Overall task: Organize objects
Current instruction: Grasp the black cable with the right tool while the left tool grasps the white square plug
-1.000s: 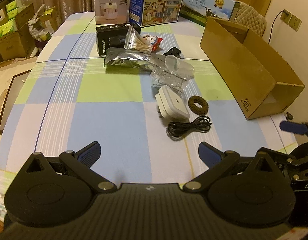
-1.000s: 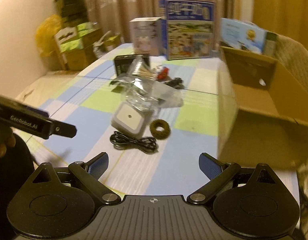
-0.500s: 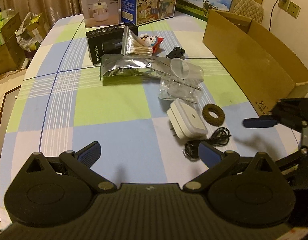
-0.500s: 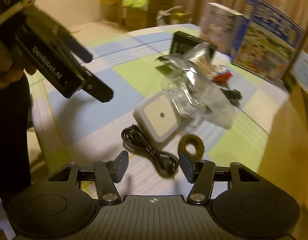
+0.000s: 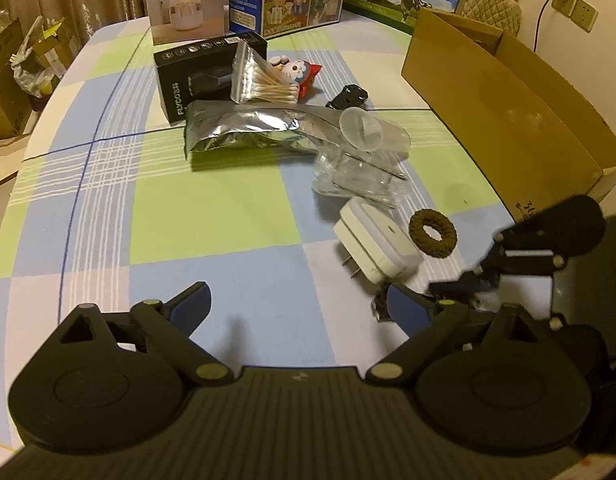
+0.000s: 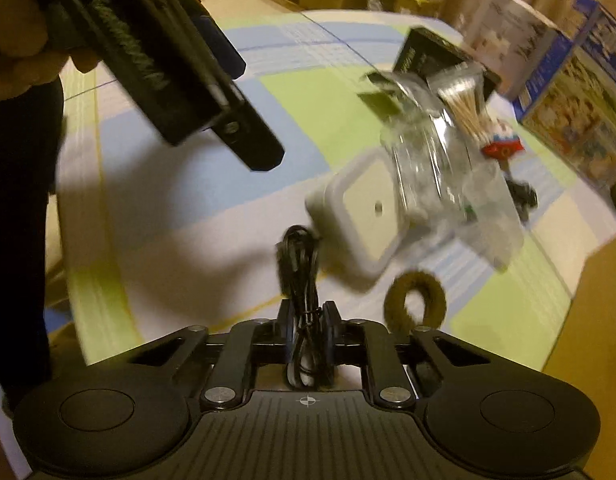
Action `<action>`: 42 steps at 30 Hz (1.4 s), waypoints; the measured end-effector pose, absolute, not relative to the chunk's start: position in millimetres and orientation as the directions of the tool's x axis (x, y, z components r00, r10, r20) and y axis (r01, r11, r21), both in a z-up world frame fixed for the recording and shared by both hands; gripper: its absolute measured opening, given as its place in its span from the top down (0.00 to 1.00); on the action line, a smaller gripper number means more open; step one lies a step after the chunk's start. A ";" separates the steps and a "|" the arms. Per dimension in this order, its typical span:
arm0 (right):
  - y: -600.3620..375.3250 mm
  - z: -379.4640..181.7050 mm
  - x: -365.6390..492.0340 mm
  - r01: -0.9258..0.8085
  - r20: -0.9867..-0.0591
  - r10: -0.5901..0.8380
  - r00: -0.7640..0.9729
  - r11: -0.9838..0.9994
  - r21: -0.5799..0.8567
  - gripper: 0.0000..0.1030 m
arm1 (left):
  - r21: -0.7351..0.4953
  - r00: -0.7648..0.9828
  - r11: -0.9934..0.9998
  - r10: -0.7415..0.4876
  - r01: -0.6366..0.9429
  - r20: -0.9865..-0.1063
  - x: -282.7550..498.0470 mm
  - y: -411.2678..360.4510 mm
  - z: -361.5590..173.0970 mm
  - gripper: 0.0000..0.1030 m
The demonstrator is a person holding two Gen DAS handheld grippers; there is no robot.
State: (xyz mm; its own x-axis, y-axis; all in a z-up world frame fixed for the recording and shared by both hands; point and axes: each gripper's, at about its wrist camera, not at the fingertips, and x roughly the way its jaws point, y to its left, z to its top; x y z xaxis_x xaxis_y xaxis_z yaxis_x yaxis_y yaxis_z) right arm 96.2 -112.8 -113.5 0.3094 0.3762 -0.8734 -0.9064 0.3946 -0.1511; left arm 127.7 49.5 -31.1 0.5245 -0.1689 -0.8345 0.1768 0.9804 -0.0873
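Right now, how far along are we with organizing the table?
Barely started: nothing can be seen in the cardboard box, though its inside is mostly hidden. In hand: the right tongs are closed on the black cable. The left tongs hang open. Left on the table: white plug adapter, brown hair tie, clear cup, silver pouch, cotton swabs, black box.

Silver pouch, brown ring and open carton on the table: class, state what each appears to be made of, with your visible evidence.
Silver pouch: probably metallised foil, shown by its creased, mirror-like shine.
Brown ring: looks like fuzzy fabric or knitted yarn, being matte and nubbly; possibly a hair tie.
Open carton: plain brown cardboard, matte, with folded flaps.
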 end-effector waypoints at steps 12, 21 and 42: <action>-172.3 -100.9 102.2 -0.598 -0.843 0.314 0.436 0.801 -0.011 0.89 | -0.135 0.525 0.970 -0.222 0.200 -0.821 145.2 21.8 -36.0 0.28; -176.1 -100.1 113.6 -0.508 -0.816 0.332 0.472 0.860 0.056 0.90 | -0.227 0.497 0.963 -0.269 0.143 -0.825 173.3 8.8 -58.2 0.52; -183.6 -96.3 99.6 -0.466 -0.801 0.351 0.485 0.879 0.103 0.89 | -0.230 0.440 0.962 -0.271 0.146 -0.856 158.3 20.0 -56.4 0.71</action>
State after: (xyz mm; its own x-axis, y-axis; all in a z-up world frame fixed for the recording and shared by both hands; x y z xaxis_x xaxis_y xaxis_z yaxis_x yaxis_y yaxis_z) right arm 99.6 -183.6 -96.3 0.4852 0.3511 -0.8008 -0.4665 0.8786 0.1026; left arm 158.3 20.0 -56.4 0.4404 -0.2715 -0.8558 0.1465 0.9621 -0.2299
